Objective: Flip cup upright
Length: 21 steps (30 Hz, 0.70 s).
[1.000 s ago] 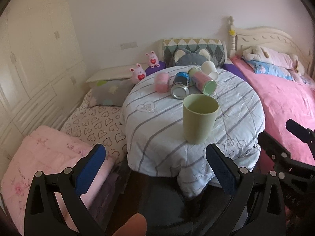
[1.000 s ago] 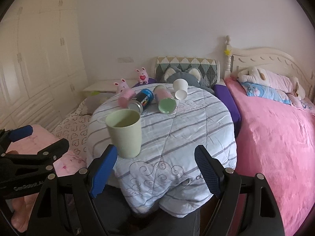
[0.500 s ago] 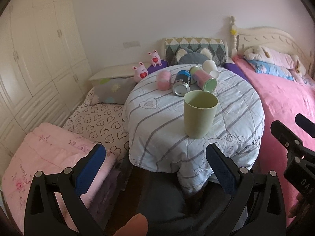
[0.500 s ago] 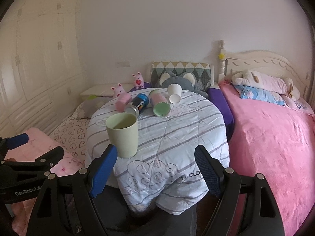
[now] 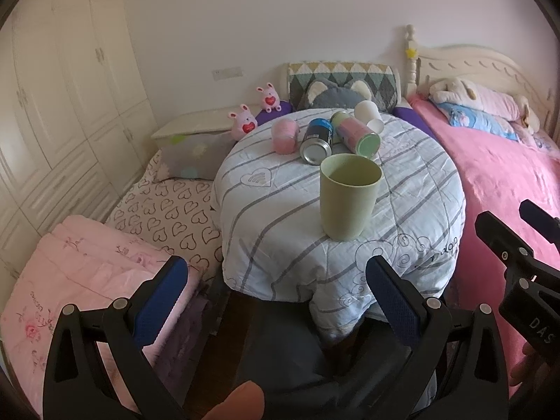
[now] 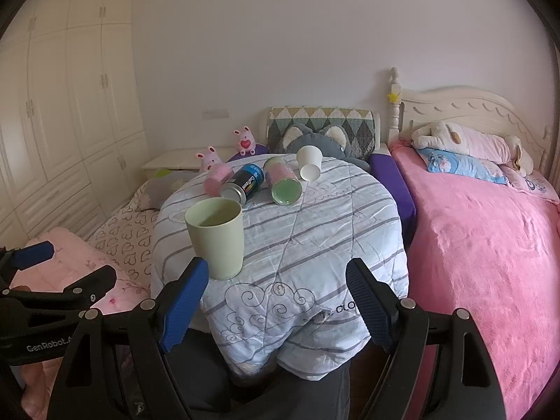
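A pale green cup point(image 5: 348, 196) stands upright, mouth up, near the front of a round table under a striped quilt point(image 5: 280, 217); it also shows in the right wrist view point(image 6: 217, 236). My left gripper point(image 5: 276, 294) is open and empty, held back from the table's front edge, below the cup. My right gripper point(image 6: 276, 301) is open and empty, also short of the table, with the cup just above its left finger point(image 6: 183, 302).
At the table's back lie a pink cup point(image 5: 285, 135), a blue can point(image 5: 316, 140), a pink-and-green tube point(image 5: 357, 136) and a white paper cup point(image 5: 369, 115), all on their sides. A pink bed point(image 6: 490, 245) is at right, folded bedding point(image 5: 87, 273) at left.
Both grippers have drawn back and away from the table, so the cup looks smaller and farther off. The cup has stayed upright in the same spot.
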Each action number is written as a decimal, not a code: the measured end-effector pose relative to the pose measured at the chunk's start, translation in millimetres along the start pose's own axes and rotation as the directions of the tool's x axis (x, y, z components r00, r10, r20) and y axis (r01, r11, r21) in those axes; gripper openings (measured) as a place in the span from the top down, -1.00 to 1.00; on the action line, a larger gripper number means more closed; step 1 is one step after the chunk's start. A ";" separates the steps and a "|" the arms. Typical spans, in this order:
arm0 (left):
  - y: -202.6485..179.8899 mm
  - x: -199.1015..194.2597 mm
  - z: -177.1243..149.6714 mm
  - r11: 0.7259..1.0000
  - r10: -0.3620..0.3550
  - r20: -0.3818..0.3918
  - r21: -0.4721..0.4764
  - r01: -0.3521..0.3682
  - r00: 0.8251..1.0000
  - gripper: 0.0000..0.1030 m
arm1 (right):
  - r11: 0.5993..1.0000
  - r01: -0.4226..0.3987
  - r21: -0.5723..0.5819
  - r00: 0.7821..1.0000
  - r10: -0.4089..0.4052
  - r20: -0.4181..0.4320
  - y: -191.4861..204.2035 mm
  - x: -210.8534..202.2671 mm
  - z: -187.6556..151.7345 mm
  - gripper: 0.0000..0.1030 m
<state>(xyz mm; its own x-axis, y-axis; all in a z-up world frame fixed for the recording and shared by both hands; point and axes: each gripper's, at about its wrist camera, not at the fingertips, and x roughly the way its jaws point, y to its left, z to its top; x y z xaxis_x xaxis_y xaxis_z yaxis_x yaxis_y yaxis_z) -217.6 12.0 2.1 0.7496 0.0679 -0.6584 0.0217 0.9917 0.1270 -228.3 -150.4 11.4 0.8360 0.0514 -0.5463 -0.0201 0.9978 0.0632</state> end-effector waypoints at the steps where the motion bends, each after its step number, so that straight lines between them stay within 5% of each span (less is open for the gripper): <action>1: 0.1 0.2 -0.1 1.000 -0.002 0.000 0.000 0.002 1.000 -0.99 | 1.000 0.000 0.001 1.000 0.000 0.000 0.0 0.2 0.1 -0.59; 21: 7.4 -1.2 3.1 1.000 -0.013 0.018 -0.026 0.014 1.000 -0.99 | 1.000 -0.008 -0.002 1.000 0.008 -0.015 2.6 3.3 -3.4 -0.59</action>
